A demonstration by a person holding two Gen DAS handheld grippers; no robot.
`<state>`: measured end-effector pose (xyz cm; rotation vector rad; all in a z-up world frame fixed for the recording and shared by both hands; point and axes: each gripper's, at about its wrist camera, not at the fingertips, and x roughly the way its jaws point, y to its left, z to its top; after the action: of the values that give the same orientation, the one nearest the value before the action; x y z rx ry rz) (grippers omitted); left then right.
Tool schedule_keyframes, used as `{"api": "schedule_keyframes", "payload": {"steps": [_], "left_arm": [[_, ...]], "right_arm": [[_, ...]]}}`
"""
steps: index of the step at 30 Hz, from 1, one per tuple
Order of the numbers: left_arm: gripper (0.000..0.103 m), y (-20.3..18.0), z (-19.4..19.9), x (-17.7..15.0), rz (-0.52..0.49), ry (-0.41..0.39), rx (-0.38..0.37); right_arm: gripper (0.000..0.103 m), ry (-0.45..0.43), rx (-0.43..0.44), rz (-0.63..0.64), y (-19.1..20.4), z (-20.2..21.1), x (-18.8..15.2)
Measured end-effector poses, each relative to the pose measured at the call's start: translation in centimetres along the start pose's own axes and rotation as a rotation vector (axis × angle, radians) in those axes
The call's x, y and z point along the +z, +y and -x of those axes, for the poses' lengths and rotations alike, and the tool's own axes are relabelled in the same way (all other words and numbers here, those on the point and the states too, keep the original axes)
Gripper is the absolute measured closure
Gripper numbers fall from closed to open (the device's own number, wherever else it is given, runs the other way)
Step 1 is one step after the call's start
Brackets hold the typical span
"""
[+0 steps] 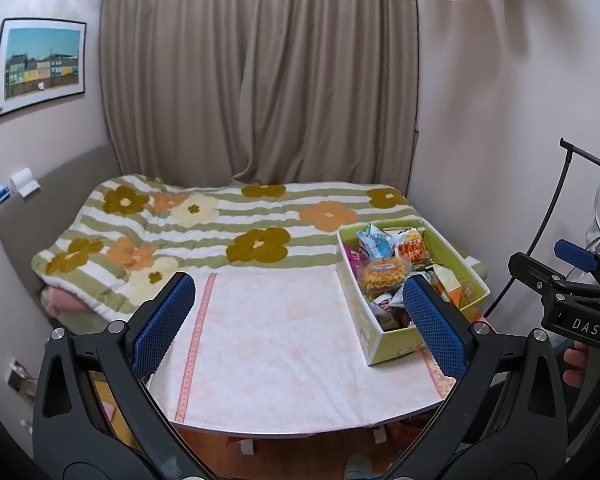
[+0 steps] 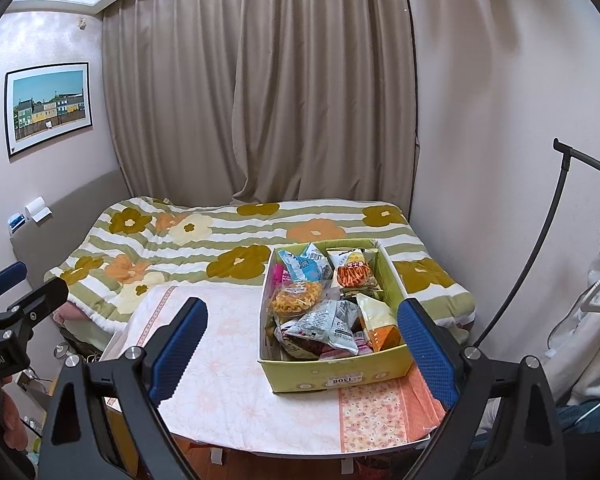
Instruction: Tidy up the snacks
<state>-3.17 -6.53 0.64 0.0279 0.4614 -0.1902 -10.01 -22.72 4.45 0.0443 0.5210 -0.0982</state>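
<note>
Beyond right gripper (image 2: pixel 302 350): snack box (image 2: pixel 336 376), seemingly untouched.

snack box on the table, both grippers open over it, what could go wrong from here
1. The snack box sits at the table's right side near the front edge of the table; a nudge from the right gripper might push it off.
2. The packets are heaped and overlapping, so closing on the silver packet could drag neighbours out.
3. The left gripper is close beside the right one; reaching together, they may collide.
</note>
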Motion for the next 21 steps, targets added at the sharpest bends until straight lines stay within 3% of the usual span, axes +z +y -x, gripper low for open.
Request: {"api": "schedule_keyframes", "payload": {"steps": [6, 14, 21], "left_arm": [[0.0, 0.3, -0.4, -0.2, 0.006, 0.006, -0.001], [0.0, -0.1, 0.6, -0.2, -0.025, -0.069, 0.043], [0.0, -0.1, 0.5, -0.2, -0.026, -0.07, 0.042]], "right_arm": [[0.008, 0.001, -0.006, 0.006, 0.0, -0.1, -0.1], [0.008, 0.002, -0.008, 0.006, 0.2, 0.0, -0.1], [0.008, 0.006, -0.005, 0.003, 0.2, -0.1, -0.1]]}}
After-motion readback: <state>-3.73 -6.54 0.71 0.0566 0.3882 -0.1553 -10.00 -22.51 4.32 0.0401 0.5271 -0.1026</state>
